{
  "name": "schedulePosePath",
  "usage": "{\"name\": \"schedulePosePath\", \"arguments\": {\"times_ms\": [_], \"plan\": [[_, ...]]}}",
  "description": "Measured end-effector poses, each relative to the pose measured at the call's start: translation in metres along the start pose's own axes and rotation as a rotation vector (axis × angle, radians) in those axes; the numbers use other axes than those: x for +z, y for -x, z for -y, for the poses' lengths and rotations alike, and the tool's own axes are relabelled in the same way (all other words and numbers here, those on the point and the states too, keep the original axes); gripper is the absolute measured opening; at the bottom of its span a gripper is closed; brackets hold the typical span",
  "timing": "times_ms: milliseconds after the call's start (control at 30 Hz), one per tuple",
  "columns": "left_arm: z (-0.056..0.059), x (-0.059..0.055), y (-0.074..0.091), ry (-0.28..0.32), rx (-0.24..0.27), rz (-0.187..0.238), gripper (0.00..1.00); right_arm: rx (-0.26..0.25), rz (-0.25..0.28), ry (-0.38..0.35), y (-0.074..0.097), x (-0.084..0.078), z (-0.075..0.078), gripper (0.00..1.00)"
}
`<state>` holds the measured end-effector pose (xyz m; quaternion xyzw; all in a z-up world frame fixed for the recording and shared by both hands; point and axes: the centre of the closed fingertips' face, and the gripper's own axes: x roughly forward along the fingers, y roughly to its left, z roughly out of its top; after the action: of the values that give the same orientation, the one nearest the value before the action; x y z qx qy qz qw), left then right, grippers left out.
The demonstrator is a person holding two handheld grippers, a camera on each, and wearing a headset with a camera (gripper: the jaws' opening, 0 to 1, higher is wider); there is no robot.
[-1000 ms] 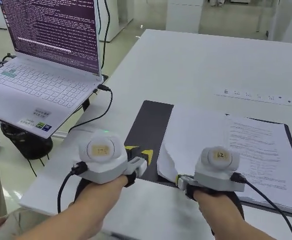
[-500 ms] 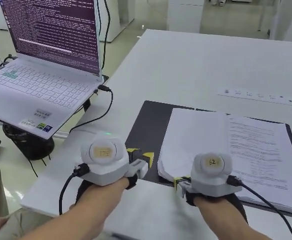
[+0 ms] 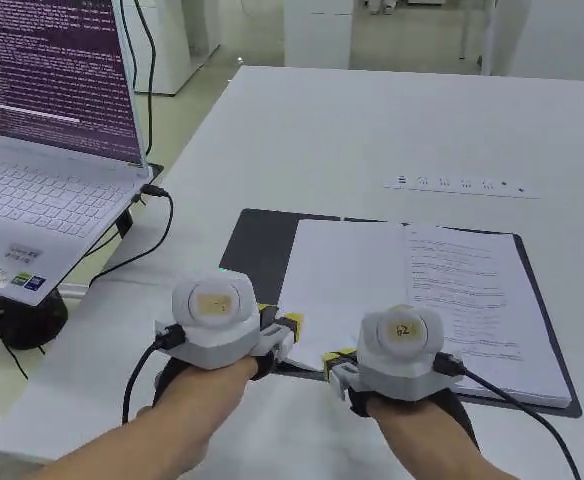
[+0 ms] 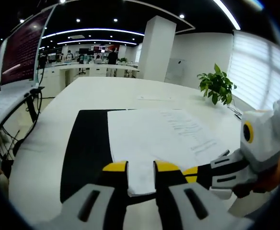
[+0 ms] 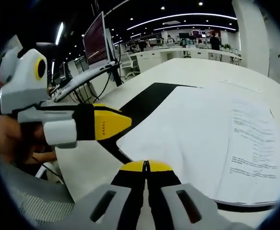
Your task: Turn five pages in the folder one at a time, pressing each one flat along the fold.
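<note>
The folder lies open on the white table, its black cover (image 3: 255, 245) showing at the left. A blank turned page (image 3: 347, 275) lies over the fold and a printed page (image 3: 467, 300) lies to its right. My left gripper (image 3: 284, 335) is at the turned page's near left corner, jaws slightly apart (image 4: 140, 167) with the paper's corner under the gap. My right gripper (image 3: 332, 362) sits just to its right at the page's near edge, its yellow tips pressed together (image 5: 146, 166) with nothing seen between them. The blank page (image 5: 188, 120) looks nearly flat.
An open laptop (image 3: 42, 140) stands on a stand at the left, with a black cable (image 3: 147, 250) hanging beside the table edge. A white strip (image 3: 462, 185) lies on the table beyond the folder. A potted plant (image 4: 217, 86) stands far off.
The turned page was bulging up near the right gripper and now lies flatter. The right gripper has moved left, closer to the left gripper. The head camera has shifted.
</note>
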<state>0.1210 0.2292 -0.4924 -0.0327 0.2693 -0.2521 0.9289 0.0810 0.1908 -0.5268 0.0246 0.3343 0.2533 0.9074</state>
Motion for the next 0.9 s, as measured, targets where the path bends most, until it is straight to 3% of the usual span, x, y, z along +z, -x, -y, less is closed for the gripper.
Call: {"name": "schedulePosePath", "arguments": {"times_ms": [67,233,333,433,600,633,767,900], "plan": [[0.002,-0.003,-0.007,-0.019,0.005,-0.011,0.19,-0.009,0.025,-0.025,0.006,0.006,0.009,0.0],[0.005,-0.024,-0.027,-0.074,0.033,-0.079,0.19,-0.054,0.072,-0.086,0.02,0.016,0.043,0.0],[0.003,-0.032,-0.033,-0.082,0.055,-0.085,0.18,-0.079,0.101,-0.135,0.024,0.02,0.063,0.0],[0.0,-0.04,-0.036,-0.085,0.076,-0.097,0.18,-0.08,0.146,-0.193,0.025,0.026,0.078,0.0],[-0.005,-0.055,-0.035,-0.077,0.106,-0.125,0.19,-0.1,0.221,-0.194,0.022,0.037,0.105,0.0],[-0.005,-0.053,-0.034,-0.08,0.109,-0.101,0.18,-0.1,0.245,-0.178,0.021,0.041,0.109,0.0],[-0.005,-0.055,-0.033,-0.1,0.118,-0.077,0.18,-0.104,0.273,-0.152,0.011,0.051,0.126,0.0],[-0.004,-0.055,-0.033,-0.119,0.126,-0.051,0.19,-0.106,0.278,-0.144,-0.004,0.059,0.141,0.0]]}}
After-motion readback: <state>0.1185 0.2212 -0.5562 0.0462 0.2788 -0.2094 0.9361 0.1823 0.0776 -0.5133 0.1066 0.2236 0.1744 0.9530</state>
